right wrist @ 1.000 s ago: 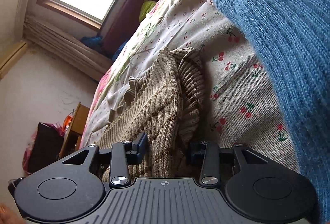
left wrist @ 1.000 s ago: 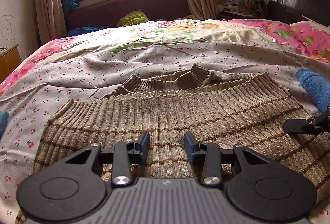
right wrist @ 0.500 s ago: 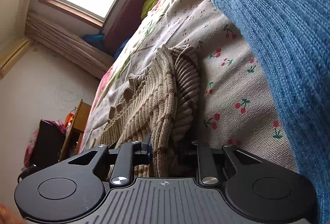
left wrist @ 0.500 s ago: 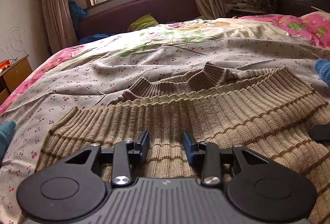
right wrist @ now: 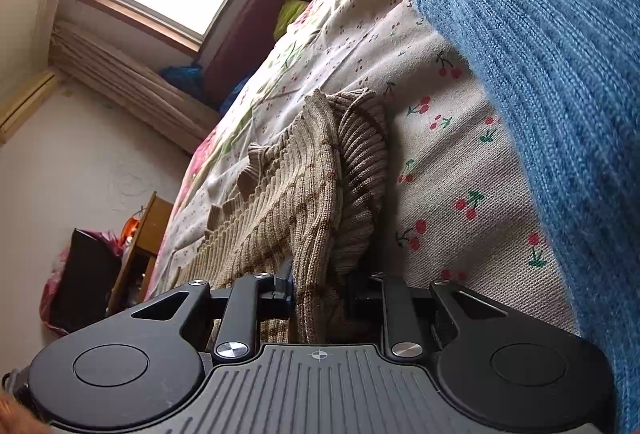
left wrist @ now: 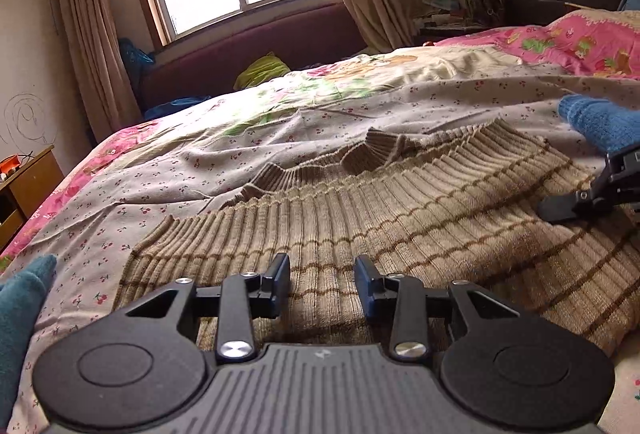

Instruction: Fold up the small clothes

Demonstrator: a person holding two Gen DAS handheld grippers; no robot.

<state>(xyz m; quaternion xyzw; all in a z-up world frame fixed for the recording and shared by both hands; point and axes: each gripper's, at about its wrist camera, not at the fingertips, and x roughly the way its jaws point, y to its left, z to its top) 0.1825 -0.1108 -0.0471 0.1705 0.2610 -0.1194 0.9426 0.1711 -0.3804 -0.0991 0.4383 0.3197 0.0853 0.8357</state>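
Both tongs are down low on the tan ribbed knit sweater with thin brown stripes (left wrist: 400, 218), which lies flat on the cherry-print bed sheet (left wrist: 168, 170). Right tongs (right wrist: 320, 288) are clenched on a bunched side edge of the sweater, and the wool stands up in a ridge between the two black fingers. Left tongs (left wrist: 322, 286) are released, with a gap between the fingers and the wool lying under them, not pinched. Seen from the left tongs, the sweater stretches out ahead and off to the right, its long way running side to side and its ribbed collar (left wrist: 376, 150) at the far edge. The right tongs sit at the right end, just beside a fuzzy blue knit garment (right wrist: 552, 82). So the left tongs are nearer the loose left end, and I think they need to grab there for the fold.
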